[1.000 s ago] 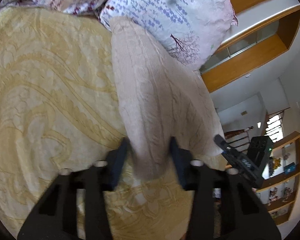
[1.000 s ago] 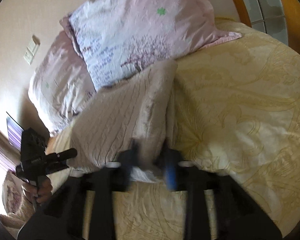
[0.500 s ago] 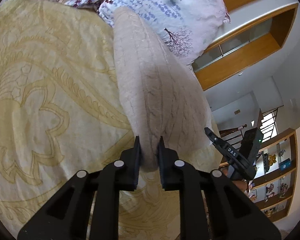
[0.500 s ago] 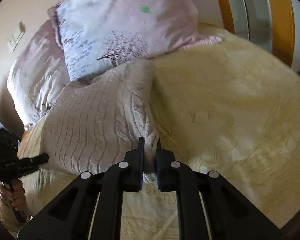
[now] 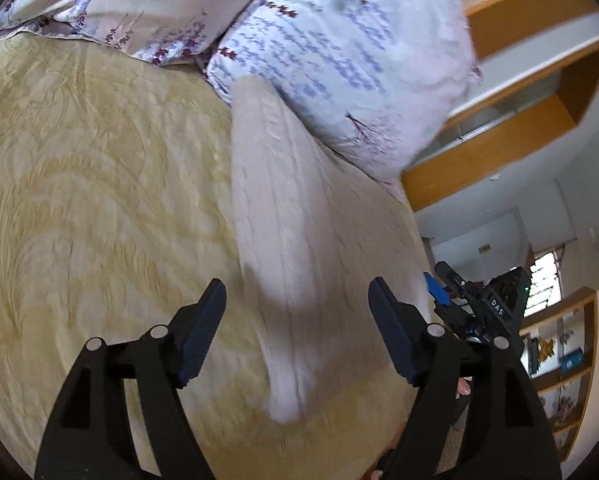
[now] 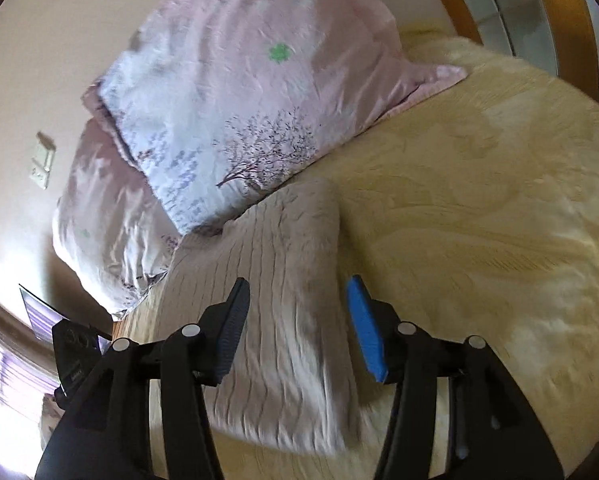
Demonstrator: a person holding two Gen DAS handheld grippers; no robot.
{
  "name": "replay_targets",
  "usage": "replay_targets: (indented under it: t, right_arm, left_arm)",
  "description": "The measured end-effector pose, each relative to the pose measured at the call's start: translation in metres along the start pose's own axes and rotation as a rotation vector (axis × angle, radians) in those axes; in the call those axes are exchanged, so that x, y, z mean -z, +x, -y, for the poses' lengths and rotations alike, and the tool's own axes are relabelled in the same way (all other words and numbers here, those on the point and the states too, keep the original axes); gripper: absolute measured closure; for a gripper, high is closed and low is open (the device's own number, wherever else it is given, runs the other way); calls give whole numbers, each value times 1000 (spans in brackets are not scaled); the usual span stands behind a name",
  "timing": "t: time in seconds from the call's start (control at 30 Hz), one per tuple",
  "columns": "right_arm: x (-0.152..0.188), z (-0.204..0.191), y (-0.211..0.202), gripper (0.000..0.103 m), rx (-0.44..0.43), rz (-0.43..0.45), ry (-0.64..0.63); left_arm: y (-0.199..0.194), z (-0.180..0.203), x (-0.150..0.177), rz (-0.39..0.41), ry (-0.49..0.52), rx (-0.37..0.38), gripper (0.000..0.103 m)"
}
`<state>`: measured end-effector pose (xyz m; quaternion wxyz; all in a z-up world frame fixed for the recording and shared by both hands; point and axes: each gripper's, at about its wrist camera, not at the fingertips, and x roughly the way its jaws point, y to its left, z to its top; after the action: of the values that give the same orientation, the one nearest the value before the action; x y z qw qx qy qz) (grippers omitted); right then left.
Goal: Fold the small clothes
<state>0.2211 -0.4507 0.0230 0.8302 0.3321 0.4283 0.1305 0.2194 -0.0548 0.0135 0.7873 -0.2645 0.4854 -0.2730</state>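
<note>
Folded cream knit garment [image 5: 295,240] lying flat on the yellow patterned bedspread [image 5: 91,184], its far end touching the floral pillow [image 5: 339,56]. Left gripper [image 5: 295,328]: fingers [image 5: 203,332] spread wide, having just been opening; the garment's near folded edge lies between them, clear of both pads. Right gripper [image 6: 297,328]: fingers [image 6: 365,328] likewise apart after just opening, straddling the garment's [image 6: 275,300] right-hand edge without pressing it. Nothing is gripped by either.
</note>
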Motion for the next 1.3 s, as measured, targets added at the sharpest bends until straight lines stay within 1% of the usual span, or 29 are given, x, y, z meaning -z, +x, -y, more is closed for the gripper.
replay_targets:
  t: [0.07,0.1,0.13,0.17,0.2,0.27,0.33,0.37,0.4,0.47,0.53,0.6,0.7,0.83,0.87,0.9,0.97,1.0,1.07,1.13,1.2,1.3]
  right_arm:
    - [-4,2,12,51,17,-22,16]
    - [-5,3,18,54,19,-33,18]
    - [-5,3,23,62,18,-43,14]
    - [-5,1,26,88,16,-45,4]
    - [-5,-6,25,92,19,-17,-35]
    - [-3,-28,8,93,19,89,-162]
    - [-3,-43,-6,94,31,171,-240]
    - [-3,-48,-10,94,53,196,-261]
    - [-5,-49,-9,94,101,202,-278]
    - [-7,-41,2,94,181,169,-278]
    - [-8,-25,22,94,250,103,-241]
    - [-6,-13,33,94,281,69,-220]
    - [-5,-7,48,94,327,31,-203]
    - [-6,-9,52,94,351,20,-215]
    - [-7,-10,47,93,350,32,-217]
    - [-6,-12,41,87,344,49,-216]
    - [-4,-16,25,83,318,102,-208]
    - [-2,-19,15,83,288,132,-203]
    - [0,-22,3,83,240,163,-195]
    - [3,-27,-3,83,194,161,-204]
    - [5,-33,-1,83,167,141,-219]
    - [10,-40,3,83,145,120,-259]
  left_arm:
    - [9,0,-8,-4,-7,-21,29]
    - [15,0,-11,-9,-16,-20,29]
    - [18,-1,-13,-13,-23,-13,29]
    - [23,-1,-15,-18,-28,-11,29]
    - [25,-1,-16,-22,-31,-13,29]
    - [29,1,-19,-27,-29,-8,29]
    - [31,5,-20,-26,-13,-10,29]
    - [32,7,-20,-25,-4,-14,29]
    - [33,8,-21,-23,6,-17,29]
    - [33,9,-20,-23,9,-16,28]
    - [35,10,-19,-28,11,-16,28]
    - [38,10,-19,-30,15,-24,28]
    - [42,13,-19,-30,31,-37,27]
    - [43,18,-18,-15,64,-72,24]
    - [43,19,-18,-13,64,-77,24]
    - [42,17,-17,-13,58,-74,24]
    - [41,18,-18,-12,48,-66,24]
    - [39,16,-18,-11,46,-66,24]
    - [37,15,-18,-9,39,-61,24]
    - [36,13,-17,-13,36,-57,24]
    - [36,13,-16,-15,32,-50,24]
    - [36,13,-14,-20,31,-39,24]
